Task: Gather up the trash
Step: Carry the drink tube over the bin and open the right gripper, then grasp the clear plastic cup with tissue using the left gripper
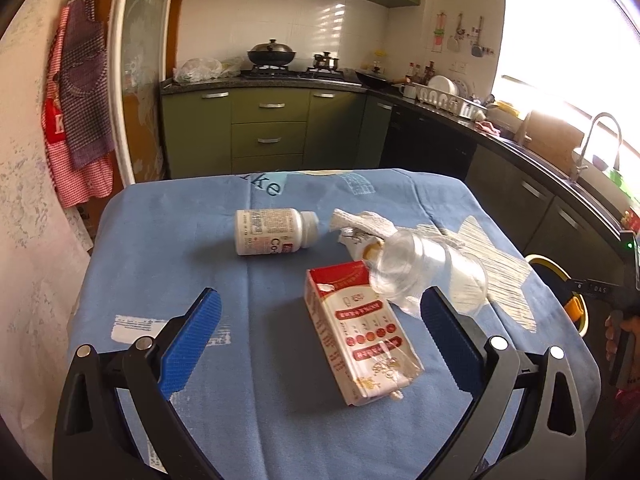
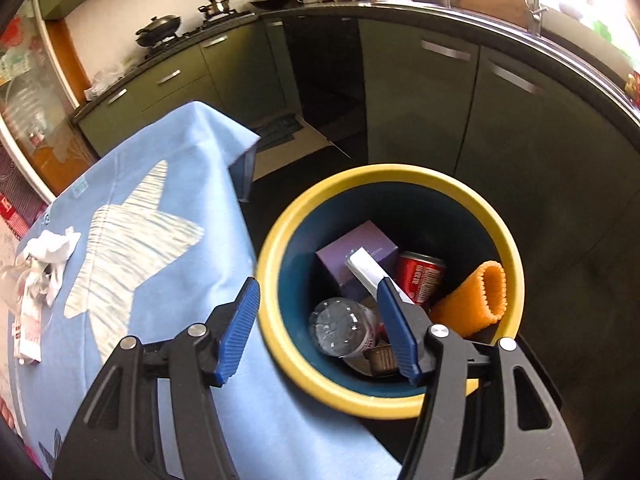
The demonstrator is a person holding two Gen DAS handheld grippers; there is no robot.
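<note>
- Trash lies scattered on the table draped in a light-blue cloth [image 1: 172, 272] with a pale star print, ahead of the left gripper [image 1: 320, 320].
- Left gripper: jaws spread wide with nothing between the blue ribbed pads [image 1: 192, 344]; it hangs above the near half of the cloth.
- Red-and-white flattened paper carton [image 1: 360, 332] lies flat between the two open jaws, nearer the right-side one, its far red end under the cup's edge.
- Clear plastic cup [image 1: 432, 272] lies on its side just past the tip of the right-side jaw, resting against the carton's far corner.
- Crumpled white paper tissue [image 1: 360, 224] sits beyond the cup, touching it.
- White plastic pill bottle with a printed label [image 1: 272, 232] lies on its side farther ahead of the jaws, left of the tissue and apart from the carton.
- Right gripper [image 2: 318, 312]: jaws wide apart and empty, held over the near rim of the round bin with a yellow rim and dark-blue inside [image 2: 276, 248], which stands on the floor just beside the table edge.
- Inside the bin, seen between and past the jaws: a clear plastic bottle [image 2: 344, 328], a red drink can [image 2: 420, 280], a purple box [image 2: 352, 252], a silver-white flat pack [image 2: 368, 272] and an orange ribbed sleeve [image 2: 476, 300] leaning on the far-right wall.
- The left-side jaw of the right gripper hangs over the cloth's edge; the right-side one over the bin's opening.
</note>
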